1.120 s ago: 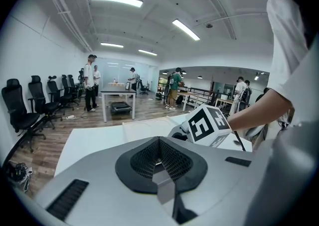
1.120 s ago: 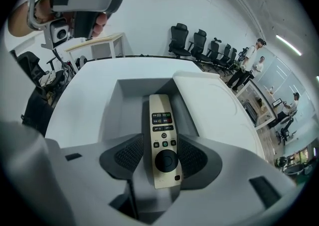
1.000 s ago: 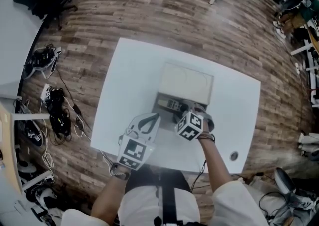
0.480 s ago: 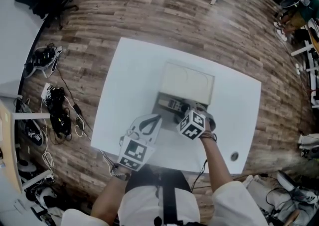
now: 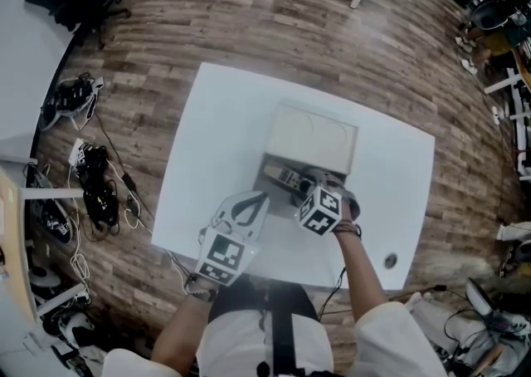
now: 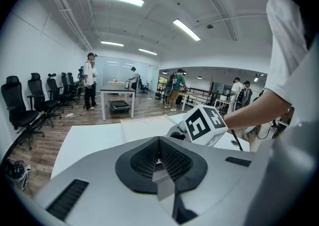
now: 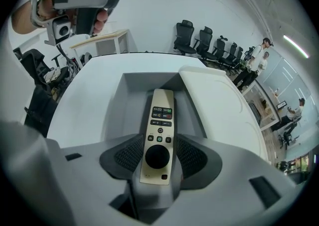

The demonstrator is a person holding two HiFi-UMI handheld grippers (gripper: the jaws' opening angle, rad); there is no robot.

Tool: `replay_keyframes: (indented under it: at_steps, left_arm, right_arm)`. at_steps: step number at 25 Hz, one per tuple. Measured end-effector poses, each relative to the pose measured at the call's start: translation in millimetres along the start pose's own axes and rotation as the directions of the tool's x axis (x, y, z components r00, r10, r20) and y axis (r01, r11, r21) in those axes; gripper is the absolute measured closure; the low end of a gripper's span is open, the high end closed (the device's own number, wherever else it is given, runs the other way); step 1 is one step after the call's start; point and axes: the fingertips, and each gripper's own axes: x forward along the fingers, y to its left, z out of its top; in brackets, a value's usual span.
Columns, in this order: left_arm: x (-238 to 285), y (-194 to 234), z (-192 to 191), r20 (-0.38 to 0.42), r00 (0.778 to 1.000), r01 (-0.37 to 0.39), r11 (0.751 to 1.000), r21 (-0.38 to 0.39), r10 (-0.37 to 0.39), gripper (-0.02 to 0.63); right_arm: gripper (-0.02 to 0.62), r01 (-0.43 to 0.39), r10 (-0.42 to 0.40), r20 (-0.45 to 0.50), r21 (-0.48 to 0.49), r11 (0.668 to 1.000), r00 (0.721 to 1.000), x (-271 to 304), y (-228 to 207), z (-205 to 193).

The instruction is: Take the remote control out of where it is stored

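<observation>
A slim beige remote control [image 7: 160, 115] with a round black dial lies lengthwise between the jaws of my right gripper [image 7: 158, 154], which is shut on its near end. Its far end reaches over the open grey drawer [image 7: 130, 101] of a low beige cabinet [image 7: 219, 101]. In the head view the right gripper [image 5: 302, 188] sits at the drawer [image 5: 278, 169] in front of the cabinet [image 5: 312, 138], with the remote [image 5: 288, 176] showing beside it. My left gripper [image 5: 254, 199] hovers near the table's front edge, left of the drawer, jaws together on nothing [image 6: 158, 159].
The cabinet stands mid-way on a white table [image 5: 216, 143] over a wood floor. A small round fitting [image 5: 390, 261] sits in the table's near right corner. Cables and gear [image 5: 91, 184] lie on the floor to the left. Office chairs [image 7: 199, 41] and people stand far off.
My right gripper has shifted slightly to the right with the remote, which now lies a little more angled at the drawer. The left gripper has barely moved.
</observation>
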Motion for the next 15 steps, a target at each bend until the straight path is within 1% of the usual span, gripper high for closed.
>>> replay_keyframes:
  at_steps: [2,9,15]
  left_arm:
    - [0.2,-1.0,-0.5,-0.002,1.000,0.001,1.000,0.000,-0.001,0.618]
    - [-1.4,-1.7,-3.1,-0.012,1.000,0.001,1.000,0.002,-0.001,0.618]
    - [-3.2,0.3,-4.1,-0.017,1.000,0.001,1.000,0.004,-0.001,0.618]
  right_arm:
    - [0.399,0.015,-0.015,-0.008,0.006,1.000,1.000,1.1,-2.6,-0.1]
    - [0.400,-0.002,0.002,-0.058,0.003,1.000,0.998,12.5,0.2,-6.4]
    - [0.399,-0.038,0.038,-0.073,-0.005,0.999,0.997,7.6,0.2,4.4]
